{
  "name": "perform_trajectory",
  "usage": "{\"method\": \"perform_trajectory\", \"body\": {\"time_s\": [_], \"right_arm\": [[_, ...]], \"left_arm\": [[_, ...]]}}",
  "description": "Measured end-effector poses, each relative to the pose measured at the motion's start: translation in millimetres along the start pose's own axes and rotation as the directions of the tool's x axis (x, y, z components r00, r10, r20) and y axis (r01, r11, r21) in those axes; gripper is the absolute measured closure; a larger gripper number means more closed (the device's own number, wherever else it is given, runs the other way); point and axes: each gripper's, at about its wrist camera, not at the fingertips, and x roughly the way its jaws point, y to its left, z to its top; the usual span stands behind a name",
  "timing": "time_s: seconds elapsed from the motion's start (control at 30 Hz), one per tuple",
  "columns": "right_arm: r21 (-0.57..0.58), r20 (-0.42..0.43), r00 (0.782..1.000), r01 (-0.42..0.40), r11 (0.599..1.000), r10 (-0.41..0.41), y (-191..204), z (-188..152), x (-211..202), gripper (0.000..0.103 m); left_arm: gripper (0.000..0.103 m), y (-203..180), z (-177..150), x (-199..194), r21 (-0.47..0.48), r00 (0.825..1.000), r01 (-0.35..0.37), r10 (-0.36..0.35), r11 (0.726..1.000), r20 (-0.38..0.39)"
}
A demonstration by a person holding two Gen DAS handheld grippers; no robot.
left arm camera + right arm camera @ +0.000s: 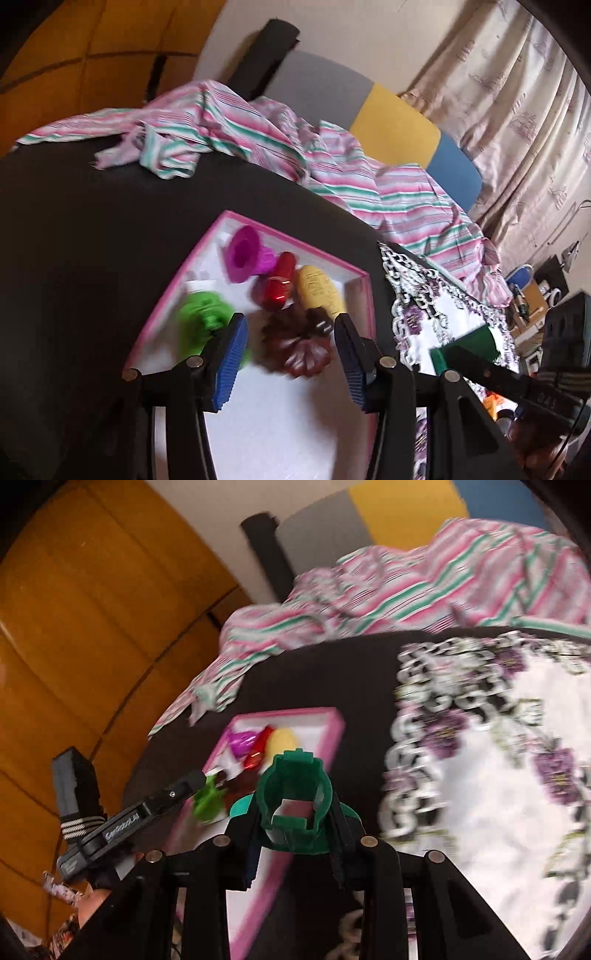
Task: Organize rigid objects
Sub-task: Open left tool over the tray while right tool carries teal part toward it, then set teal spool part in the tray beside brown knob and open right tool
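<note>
Dark green piece (293, 805): a hollow, notched plastic ring, clamped between the jaws of the right gripper (293, 812); it hangs over the near right edge of the pink-rimmed tray (334, 734).
Right gripper: jaws narrowed onto the dark green piece, one finger on each side of it.
Left gripper (291, 354): jaws wide, blue pads (231, 363) apart with nothing between them; it hovers above the tray's white floor, over the maroon piece.
Maroon piece (295, 343): lobed, flower-like, lying in the tray near its middle, seen between the left fingers.
Lime green piece (201, 315): in the tray, at its left rim, blurred.
Magenta piece (245, 254): funnel-shaped, in the tray's far part.
Red piece (279, 284): translucent, just beside the magenta one, deeper in the tray than the maroon.
Yellow piece (319, 291): oblong, touching the red, near the tray's right rim.
Tray: rests on a black surface (92, 240).
Floral cloth (498, 775): white with purple flowers, to the right of the tray.
Striped fabric (258, 140): pink, green and white, crumpled beyond the tray.
</note>
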Motion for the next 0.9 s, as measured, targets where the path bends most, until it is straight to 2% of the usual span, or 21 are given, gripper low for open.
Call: {"method": "perform_trajectory", "body": {"time_s": [0.1, 0.2, 0.57, 0.7, 0.8, 0.83, 0.9], "right_arm": [[-0.024, -0.045, 0.999, -0.026, 0.999, 0.025, 19.4, -6.1, 19.7, 0.072], [-0.047, -0.095, 0.995, -0.015, 0.999, 0.011, 33.4, -13.1, 39.1, 0.072], [-0.152, -0.219, 0.972, 0.058, 0.987, -0.091, 53.9, -23.9, 86.1, 0.072], [-0.237, -0.209, 0.963, 0.118, 0.964, -0.169, 58.0, -23.9, 97.4, 0.072], [-0.319, -0.158, 0.950, 0.207, 0.925, -0.268, 60.0, -20.5, 100.0, 0.070], [-0.321, -0.151, 0.951, 0.212, 0.923, -0.271, 58.9, -19.2, 98.8, 0.066], [-0.306, -0.136, 0.959, 0.200, 0.931, -0.251, 55.7, -16.9, 90.3, 0.065]], "left_arm": [[0.054, 12.8, -12.7, -14.2, 0.008, 0.999, -0.037, 0.037, 0.999, 0.004], [0.054, 25.9, -25.8, -23.1, 0.012, 0.998, -0.057, 0.058, 0.998, -0.014], [0.054, 50.8, -45.8, -47.2, -0.040, 1.000, -0.022, 0.022, 0.999, -0.016], [0.054, 52.9, -48.7, -50.1, -0.044, 1.000, -0.019, 0.018, 0.999, -0.023], [0.054, 54.0, -49.7, -52.0, -0.042, 1.000, -0.020, 0.019, 0.999, -0.022], [0.054, 54.4, -49.9, -52.1, -0.043, 0.999, -0.023, 0.022, 0.999, -0.024], [0.054, 54.9, -50.8, -52.5, -0.046, 1.000, -0.020, 0.019, 0.999, -0.024]]}}
